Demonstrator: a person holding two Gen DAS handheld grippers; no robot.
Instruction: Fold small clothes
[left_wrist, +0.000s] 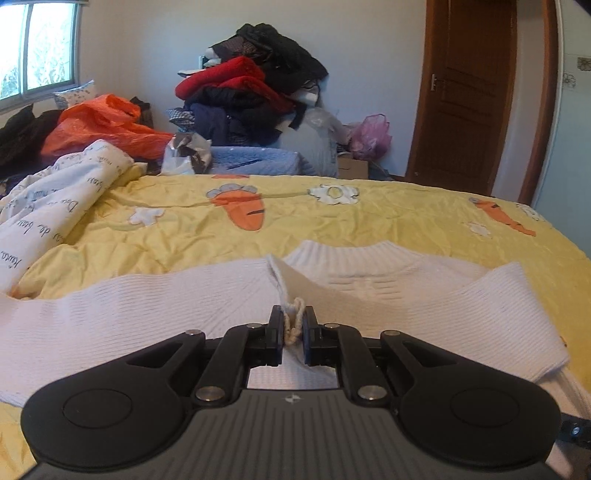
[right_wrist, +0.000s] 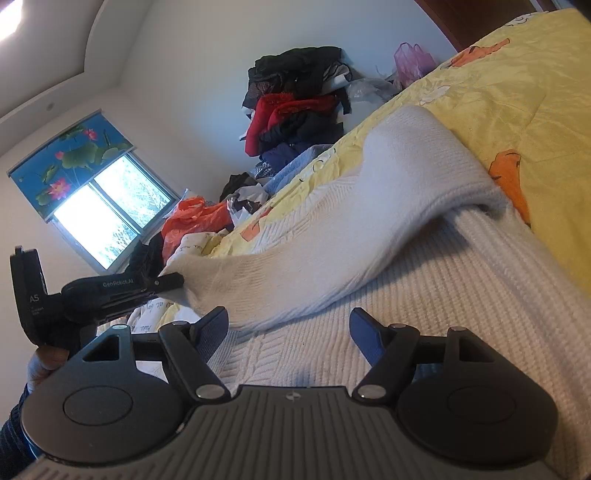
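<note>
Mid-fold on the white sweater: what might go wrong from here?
1. The left tongs pinch only a thin bunched edge of the white sweater; it may slip free as it's carried across.
2. The right tongs are open above the body, pinning nothing, so the whole sweater could drag over the yellow bedspread.

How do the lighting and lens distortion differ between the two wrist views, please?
Left wrist view: even daylight, window slightly overexposed, door frame bowed by the fisheye, left gripper sharp on the white sweater. Right wrist view: strongly tilted, window blown out, right gripper shadowing the knit.
</note>
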